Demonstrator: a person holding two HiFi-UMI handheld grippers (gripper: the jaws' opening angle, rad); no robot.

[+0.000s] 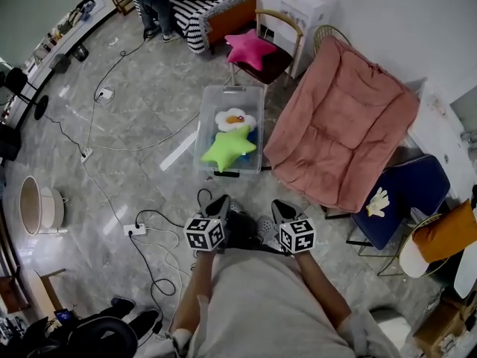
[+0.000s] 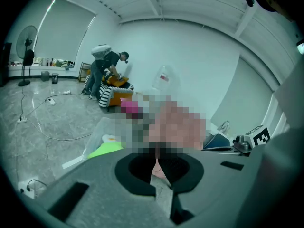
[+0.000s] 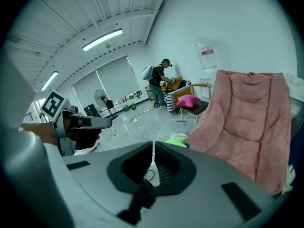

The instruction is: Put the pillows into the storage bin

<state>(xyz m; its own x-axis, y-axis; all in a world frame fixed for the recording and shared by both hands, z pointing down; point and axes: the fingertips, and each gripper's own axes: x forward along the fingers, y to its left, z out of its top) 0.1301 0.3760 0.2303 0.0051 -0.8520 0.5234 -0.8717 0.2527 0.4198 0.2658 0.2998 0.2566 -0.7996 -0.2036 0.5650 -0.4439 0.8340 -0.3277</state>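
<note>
A clear storage bin (image 1: 209,104) stands on the floor ahead of me. A green star pillow (image 1: 227,148) and a white flower pillow (image 1: 235,118) lie in it. Beyond the bin, a pink star pillow (image 1: 250,48) rests on a wooden chair (image 1: 285,22). My left gripper (image 1: 220,201) and right gripper (image 1: 280,207) hang side by side close to my body, short of the bin, both shut and empty. In the left gripper view the left gripper (image 2: 156,167) points toward the green pillow (image 2: 107,150). The right gripper (image 3: 152,159) sees the green pillow (image 3: 175,140) and the pink pillow (image 3: 187,100).
A big pink padded chair (image 1: 343,125) stands right of the bin. A blue chair (image 1: 406,192) carries a white hand-shaped cushion (image 1: 378,201), with an orange cushion (image 1: 447,233) beside it. Cables and a power strip (image 1: 134,229) lie on the floor at left. A person (image 1: 153,2) bends over a striped sofa (image 1: 201,17).
</note>
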